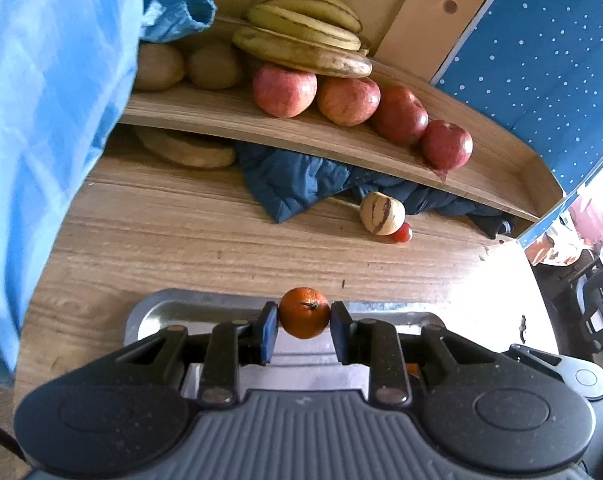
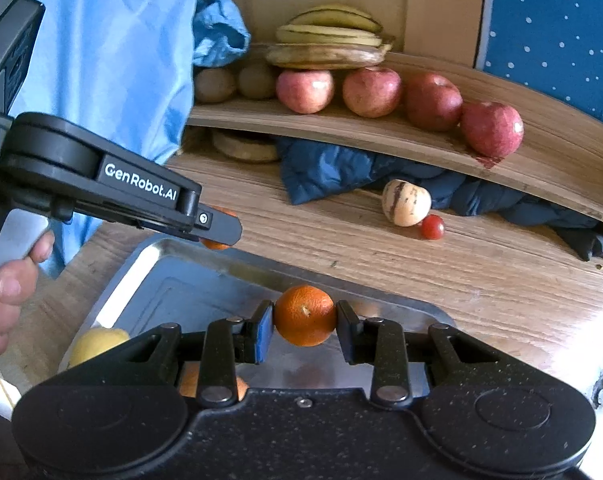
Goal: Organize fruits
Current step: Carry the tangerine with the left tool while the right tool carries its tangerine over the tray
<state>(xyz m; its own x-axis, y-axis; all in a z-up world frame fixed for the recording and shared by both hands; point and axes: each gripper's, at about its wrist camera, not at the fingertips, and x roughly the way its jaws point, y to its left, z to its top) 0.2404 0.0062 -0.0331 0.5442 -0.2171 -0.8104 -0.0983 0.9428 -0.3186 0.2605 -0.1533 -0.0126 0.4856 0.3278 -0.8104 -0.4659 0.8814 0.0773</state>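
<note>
Left claw (image 1: 304,322) closed on a small orange (image 1: 304,318), blue pads touching both of its sides, stem end facing the camera. Held over the far rim of a metal tray (image 1: 157,312) on a wooden table (image 1: 181,240). Right claw (image 2: 304,322) likewise clamped on a second orange (image 2: 305,315), pinched between the fingertips above the same tray (image 2: 173,280).

Seen from the right wrist view: left claw (image 2: 217,228) reaching in from the left, gripped by a hand (image 2: 9,288), its orange (image 2: 217,244) mostly covered by the black finger, only slivers showing. Near the tray's left corner, a yellow fruit (image 2: 97,342), half hidden behind the right claw's body. Another bit of orange colour (image 2: 189,384) visible through the linkage; hard to say what it is.

Farther back on the table, a cream striped fruit (image 1: 381,213) touching a small red tomato (image 1: 403,234), both well apart from the tray. Behind them, a crumpled dark blue cloth (image 1: 301,184) tucked under a wooden shelf (image 1: 261,124). On the shelf, four red apples (image 1: 347,100) in a row, a bunch of bananas (image 1: 301,36) resting on the leftmost ones, and two brown round fruits (image 1: 213,66) to the left, blurred, kind unclear. Under the shelf, a flat tan thing (image 1: 185,148), partly cut off by the shelf edge. Light blue fabric (image 1: 41,100) filling the left side of both views.
</note>
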